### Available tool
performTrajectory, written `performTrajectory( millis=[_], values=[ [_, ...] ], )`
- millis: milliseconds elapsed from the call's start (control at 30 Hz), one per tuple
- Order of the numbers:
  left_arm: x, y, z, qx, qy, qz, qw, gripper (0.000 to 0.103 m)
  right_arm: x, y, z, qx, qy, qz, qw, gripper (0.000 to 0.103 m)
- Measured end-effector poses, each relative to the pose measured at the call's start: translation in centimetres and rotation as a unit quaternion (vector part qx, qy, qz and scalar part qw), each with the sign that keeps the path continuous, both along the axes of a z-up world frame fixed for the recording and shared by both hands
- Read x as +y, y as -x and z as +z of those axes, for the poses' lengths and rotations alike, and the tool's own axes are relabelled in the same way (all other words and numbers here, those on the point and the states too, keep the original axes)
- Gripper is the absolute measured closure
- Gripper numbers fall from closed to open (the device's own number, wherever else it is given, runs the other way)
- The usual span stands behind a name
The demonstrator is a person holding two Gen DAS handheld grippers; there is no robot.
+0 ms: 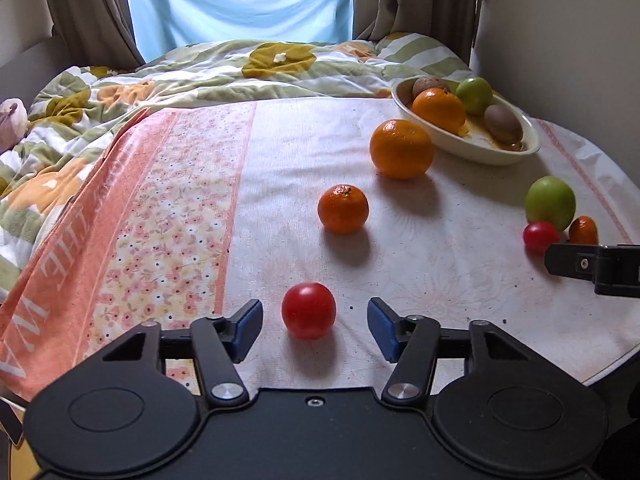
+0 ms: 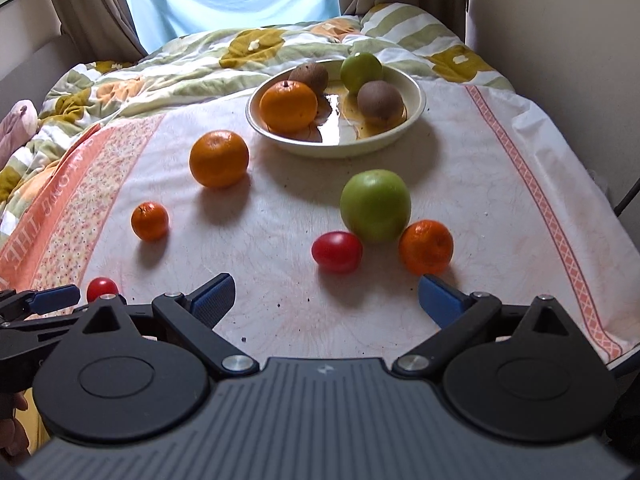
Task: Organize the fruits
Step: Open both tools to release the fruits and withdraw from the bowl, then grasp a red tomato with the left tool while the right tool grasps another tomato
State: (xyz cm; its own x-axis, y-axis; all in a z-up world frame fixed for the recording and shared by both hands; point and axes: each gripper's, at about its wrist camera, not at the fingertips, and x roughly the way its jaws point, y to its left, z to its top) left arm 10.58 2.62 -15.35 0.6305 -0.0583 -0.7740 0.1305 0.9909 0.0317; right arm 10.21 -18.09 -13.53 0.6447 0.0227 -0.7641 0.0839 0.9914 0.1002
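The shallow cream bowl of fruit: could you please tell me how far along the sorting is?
Done: the shallow cream bowl holds an orange, a green apple and two brown kiwis. In hand: nothing yet; the left claw straddles a round red tomato, untouched, and the right claw is open. Left: six fruits on the white floral cloth.

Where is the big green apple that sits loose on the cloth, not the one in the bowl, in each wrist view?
Left wrist view: the green apple is at the far right edge, behind a small red tomato.
Right wrist view: the green apple is right of centre, just ahead of the right gripper.
Shared landmark: the cream bowl of fruit beyond it.
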Motion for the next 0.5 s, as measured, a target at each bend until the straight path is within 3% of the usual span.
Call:
performTrajectory(
  millis=[33, 233, 500],
  values=[
    [0.0, -0.1, -0.1, 0.003, -0.001, 0.002, 1.0, 0.043, 0.1, 0.0, -0.2, 0.001, 0.002, 0.0, 1.0, 0.0],
    [0.1, -0.5, -0.8, 0.017, -0.004, 0.009, 0.9998, 0.067, 0.7, -0.4, -1.1, 0.01, 0.013, 0.011, 1.0, 0.0],
    [0.1, -0.6, -0.8, 0.018, -0.002, 0.008, 0.9998, 0.069, 1.6, -1.2, -1.8, 0.007, 0.043, 0.009, 0.999, 0.011]
  ],
)
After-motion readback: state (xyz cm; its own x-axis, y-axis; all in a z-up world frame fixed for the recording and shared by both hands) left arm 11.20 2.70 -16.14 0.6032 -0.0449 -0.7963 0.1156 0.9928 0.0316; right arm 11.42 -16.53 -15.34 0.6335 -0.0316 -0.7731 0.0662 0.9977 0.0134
